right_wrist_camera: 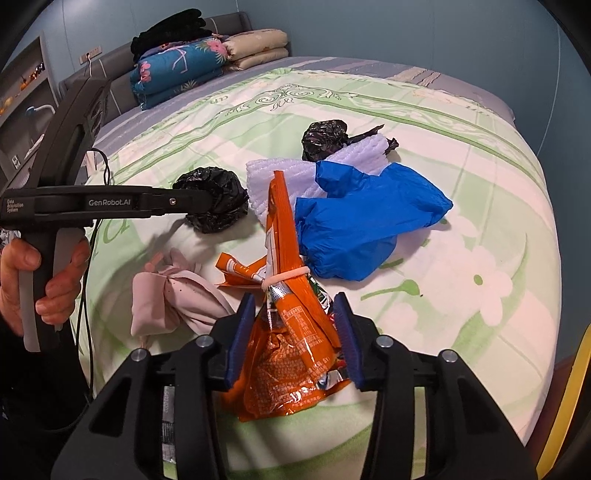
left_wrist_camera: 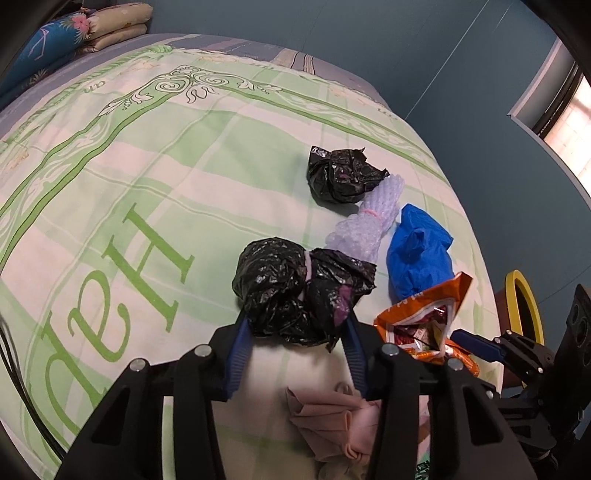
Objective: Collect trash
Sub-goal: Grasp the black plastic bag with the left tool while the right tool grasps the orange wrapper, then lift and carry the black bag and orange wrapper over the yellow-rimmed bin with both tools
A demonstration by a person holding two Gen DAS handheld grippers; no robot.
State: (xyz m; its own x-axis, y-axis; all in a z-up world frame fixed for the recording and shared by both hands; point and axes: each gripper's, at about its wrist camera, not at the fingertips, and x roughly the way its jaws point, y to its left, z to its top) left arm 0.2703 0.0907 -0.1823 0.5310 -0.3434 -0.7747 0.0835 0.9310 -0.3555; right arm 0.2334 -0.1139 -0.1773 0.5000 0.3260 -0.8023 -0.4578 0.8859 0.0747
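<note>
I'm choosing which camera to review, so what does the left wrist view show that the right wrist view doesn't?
Only the left wrist view shows the left gripper around the near black bag and a window. Only the right wrist view shows the hand on the handle, the black clothes and the shelf. Both show the orange wrapper, blue bag, foam net, pink cloth and far black bag.

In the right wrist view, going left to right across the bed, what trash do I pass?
Pink cloth bundle → near black bag → orange snack wrapper, between the right tongs → blue plastic bag.
</note>
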